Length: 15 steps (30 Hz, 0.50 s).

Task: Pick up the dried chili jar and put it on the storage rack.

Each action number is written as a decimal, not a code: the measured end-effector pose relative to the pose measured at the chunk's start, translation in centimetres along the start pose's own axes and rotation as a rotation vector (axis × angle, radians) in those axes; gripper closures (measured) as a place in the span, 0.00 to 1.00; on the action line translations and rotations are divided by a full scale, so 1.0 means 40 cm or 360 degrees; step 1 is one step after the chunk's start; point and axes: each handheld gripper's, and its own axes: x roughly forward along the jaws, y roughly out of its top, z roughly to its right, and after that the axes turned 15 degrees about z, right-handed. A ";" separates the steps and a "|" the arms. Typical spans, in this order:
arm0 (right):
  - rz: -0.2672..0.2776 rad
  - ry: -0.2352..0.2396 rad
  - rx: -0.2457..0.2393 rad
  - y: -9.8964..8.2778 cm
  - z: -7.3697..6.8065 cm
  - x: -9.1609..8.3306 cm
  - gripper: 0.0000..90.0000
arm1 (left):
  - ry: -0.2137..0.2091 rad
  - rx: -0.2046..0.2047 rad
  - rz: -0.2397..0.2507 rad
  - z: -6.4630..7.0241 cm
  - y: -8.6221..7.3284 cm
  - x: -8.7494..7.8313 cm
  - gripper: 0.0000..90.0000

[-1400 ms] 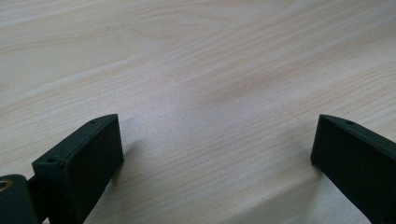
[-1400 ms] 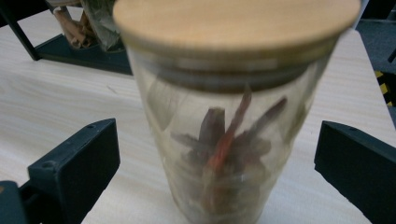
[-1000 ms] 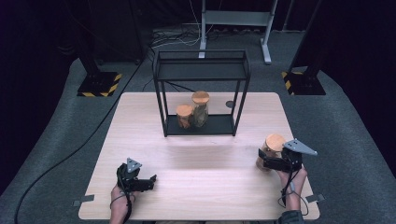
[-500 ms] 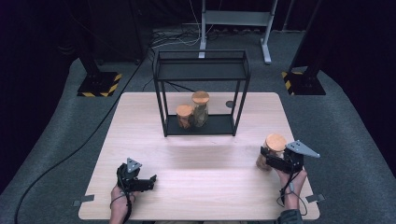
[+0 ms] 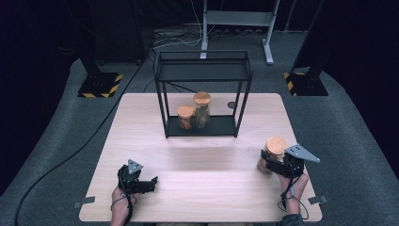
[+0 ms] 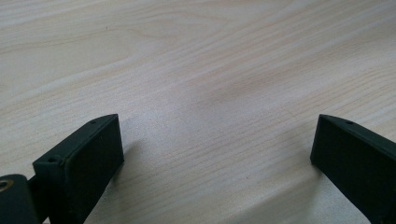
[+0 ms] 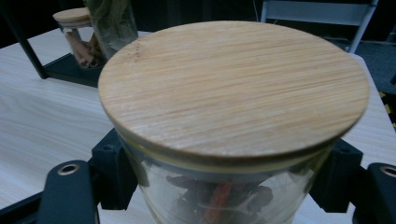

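Now right gripper [image 5: 267,162] jaws just closed, clamped on glass jar [image 7: 233,140] below wooden lid, near table's [image 5: 207,188] right edge. Grasp step done, by look of it; next likely lift straight up, carry to black rack [image 5: 202,75]. Left gripper [image 6: 210,186] jaws apart, empty, low over bare wood. Two jars [image 5: 194,112] on rack's bottom shelf; posts and top shelf crowd entry.

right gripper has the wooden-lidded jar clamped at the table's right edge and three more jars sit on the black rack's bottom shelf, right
Not quite: the black rack holds two jars, not three, as the high view shows. The rest stands: the right gripper is clamped on the wooden-lidded jar near the table's right edge.
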 end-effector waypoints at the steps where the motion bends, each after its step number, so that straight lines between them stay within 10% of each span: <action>1: 0.0006 0.0004 0.0005 0.001 -0.003 -0.002 0.26 | 0.0000 0.0001 -0.0001 0.000 0.000 0.000 0.02; 15: 0.0018 0.0072 0.0012 0.017 -0.034 -0.012 0.26 | 0.0001 0.0006 0.0000 0.001 0.000 -0.001 0.02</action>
